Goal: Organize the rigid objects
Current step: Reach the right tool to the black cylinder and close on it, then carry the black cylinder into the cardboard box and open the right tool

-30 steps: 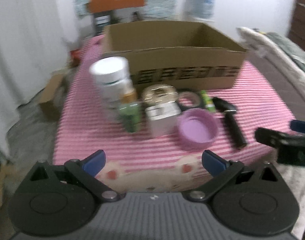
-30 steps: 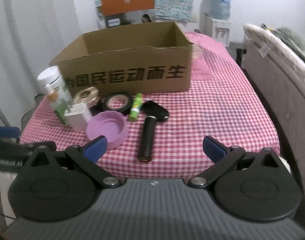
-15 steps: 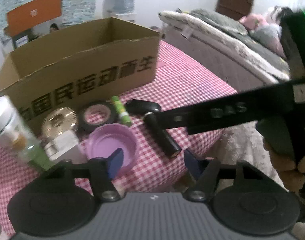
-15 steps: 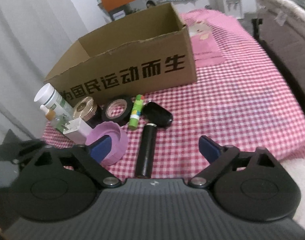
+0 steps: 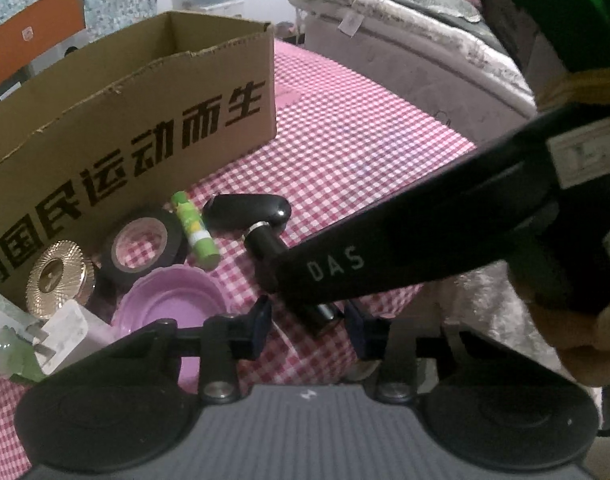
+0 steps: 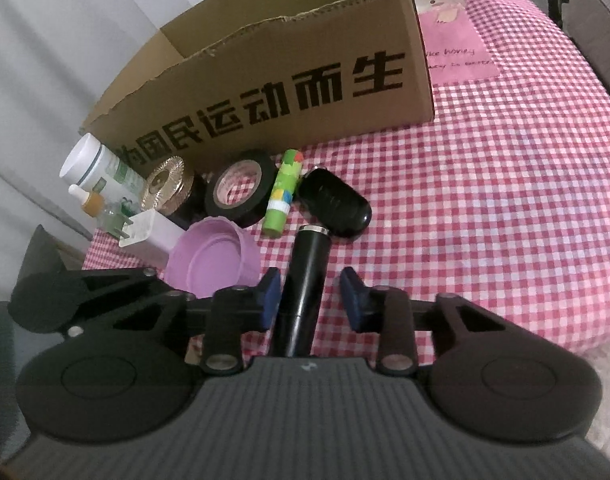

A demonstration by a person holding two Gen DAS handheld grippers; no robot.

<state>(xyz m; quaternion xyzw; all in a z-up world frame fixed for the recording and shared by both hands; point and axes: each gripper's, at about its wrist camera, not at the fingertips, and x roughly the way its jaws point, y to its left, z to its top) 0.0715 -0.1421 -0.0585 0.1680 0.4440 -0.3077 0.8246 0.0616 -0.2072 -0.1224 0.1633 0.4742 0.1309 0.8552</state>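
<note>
A black tool with a rounded head (image 6: pixel 337 208) and a long round handle (image 6: pixel 305 280) lies on the pink checked cloth. My right gripper (image 6: pixel 311 298) straddles the handle and its jaws are closing; the left pad is at the handle, and a gap shows on the right. My left gripper (image 5: pixel 308 324) is also closing, its pads on either side of the handle's near end (image 5: pixel 325 314) with gaps on both sides. The right gripper's black side bar (image 5: pixel 425 232) crosses the left wrist view and hides the middle of the handle.
An open cardboard box (image 6: pixel 289 80) stands behind the objects. Near the tool lie a green glue stick (image 6: pixel 283 196), a black tape roll (image 6: pixel 239 188), a purple lid (image 6: pixel 213 264), a gold disc (image 6: pixel 163 186), a white plug (image 6: pixel 145 232) and a white bottle (image 6: pixel 101 168). A bed edge (image 5: pixel 405 40) lies to the right.
Both grippers have come down and forward onto the black tool's handle while their jaws narrowed from wide open. The right gripper's bar now fills more of the left wrist view.
</note>
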